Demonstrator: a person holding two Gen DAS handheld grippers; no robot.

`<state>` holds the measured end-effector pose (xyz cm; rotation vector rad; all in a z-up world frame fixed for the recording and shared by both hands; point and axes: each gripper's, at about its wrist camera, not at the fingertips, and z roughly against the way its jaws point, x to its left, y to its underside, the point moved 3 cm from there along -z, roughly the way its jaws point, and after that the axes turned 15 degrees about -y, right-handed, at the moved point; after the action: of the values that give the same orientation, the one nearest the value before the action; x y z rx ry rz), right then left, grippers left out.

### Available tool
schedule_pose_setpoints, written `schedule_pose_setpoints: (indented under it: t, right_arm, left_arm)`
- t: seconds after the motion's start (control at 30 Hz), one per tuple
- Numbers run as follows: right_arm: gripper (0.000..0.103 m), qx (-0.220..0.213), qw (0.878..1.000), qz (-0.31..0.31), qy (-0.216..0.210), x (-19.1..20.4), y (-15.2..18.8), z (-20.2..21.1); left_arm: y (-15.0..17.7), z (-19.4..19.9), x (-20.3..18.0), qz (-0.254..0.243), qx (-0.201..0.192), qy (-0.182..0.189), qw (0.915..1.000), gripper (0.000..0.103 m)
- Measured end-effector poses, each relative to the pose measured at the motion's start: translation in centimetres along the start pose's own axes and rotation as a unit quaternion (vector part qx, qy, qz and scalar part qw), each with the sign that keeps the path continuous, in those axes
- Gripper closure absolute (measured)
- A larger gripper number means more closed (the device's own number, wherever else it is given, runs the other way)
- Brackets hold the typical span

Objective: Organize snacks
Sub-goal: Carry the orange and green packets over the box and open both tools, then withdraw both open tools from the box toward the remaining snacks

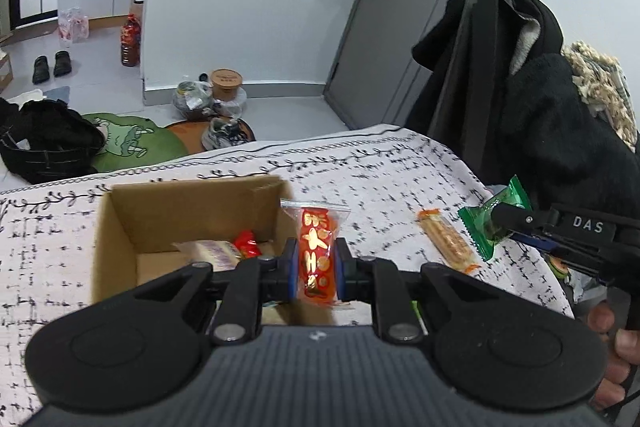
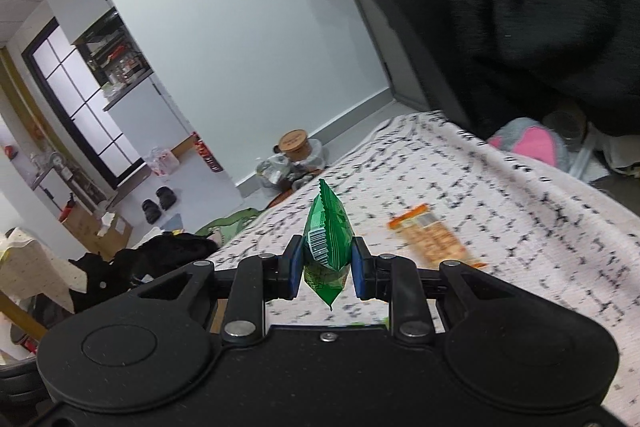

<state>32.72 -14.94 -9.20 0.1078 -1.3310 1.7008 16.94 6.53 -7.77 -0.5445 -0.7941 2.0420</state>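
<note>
My left gripper (image 1: pixel 317 267) is shut on a red snack packet (image 1: pixel 317 251) with gold print, held above the right edge of an open cardboard box (image 1: pixel 120 223). The box holds a pale packet (image 1: pixel 212 253) and a red packet (image 1: pixel 248 243). My right gripper (image 2: pixel 326 263) is shut on a green snack packet (image 2: pixel 326 239), held above the patterned tablecloth (image 2: pixel 500 195). In the left wrist view the right gripper (image 1: pixel 502 223) with the green packet (image 1: pixel 496 215) is at the right. An orange cracker packet (image 1: pixel 448 241) lies on the cloth; it also shows in the right wrist view (image 2: pixel 434 241).
The table is covered by a white cloth (image 1: pixel 380 167) with black marks. Black coats (image 1: pixel 540 95) hang over a chair at the right. On the floor beyond are a green rug (image 1: pixel 128 143), a black bag (image 1: pixel 48 139), bags and a tub (image 1: pixel 226 83).
</note>
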Motion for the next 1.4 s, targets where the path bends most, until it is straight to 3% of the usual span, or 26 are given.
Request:
schedule_pose_setpoints:
  t: [0.43,0.93,1.2,1.27,1.33,1.4]
  right_arm:
    - [0.079,0.028,0.998,0.012,-0.051,5.4,1.5,-3.1]
    - [0.079,0.064,0.993,0.019,-0.094,9.3,3.5,-6.2]
    - [0.078,0.086,0.988,0.011,-0.131,11.5,4.4,-8.2]
    - [0.074,0.101,0.983,0.002,-0.153,11.9,4.6,-9.0]
    - [0.059,0.106,0.983,-0.001,-0.151,11.8,4.8,-9.2]
    - [0.053,0.101,0.984,-0.004,-0.146,11.4,4.7,-9.0]
  left_arm:
    - [-2.7,-1.3,6.9,0.023,0.010,-0.021,0.9995,0.087]
    - [-2.6,-1.6,10.2,0.067,0.014,-0.044,0.9967,0.082]
    - [-1.9,-1.0,11.6,0.073,0.018,-0.059,0.9954,0.072]
    - [-1.9,-1.0,11.8,0.074,0.018,-0.062,0.9952,0.071]
    - [-1.8,-0.9,11.9,0.073,0.020,-0.063,0.9952,0.069]
    - [-1.9,-1.0,12.0,0.075,0.025,-0.061,0.9950,0.066]
